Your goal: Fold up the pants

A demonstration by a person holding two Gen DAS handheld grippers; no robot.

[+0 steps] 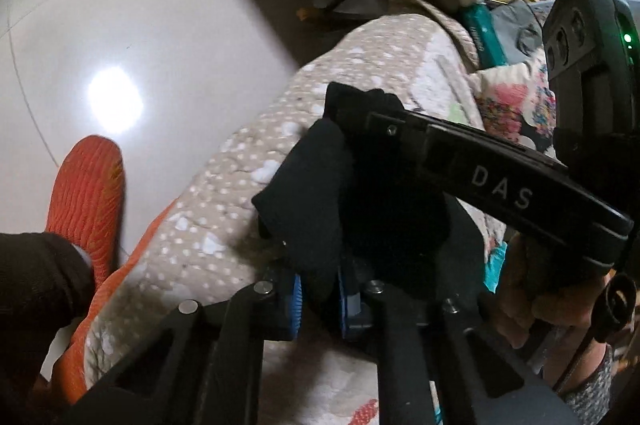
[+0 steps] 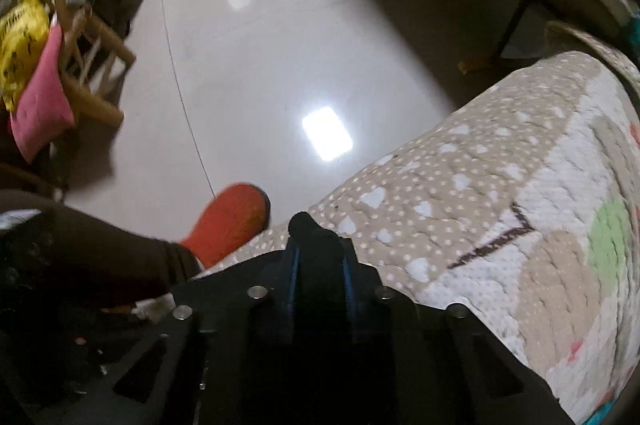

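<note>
Black pants (image 1: 316,193) bunch up over the left gripper's (image 1: 318,301) fingertips, and the chair (image 2: 86,65) clutter's just blur.

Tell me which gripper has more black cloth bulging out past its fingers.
The left gripper: a thick wad of the black pants bulges out; the right gripper shows only a small nub.

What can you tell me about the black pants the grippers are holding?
The pants look like dark, soft, matte fabric, bunched into thick folds rather than laid flat. In the left wrist view a wad sits clamped between the blue pads of the left gripper, over the quilt's edge; the right gripper crosses over them. In the right wrist view the right gripper pinches a small dark tuft. Their full shape is hidden.
</note>
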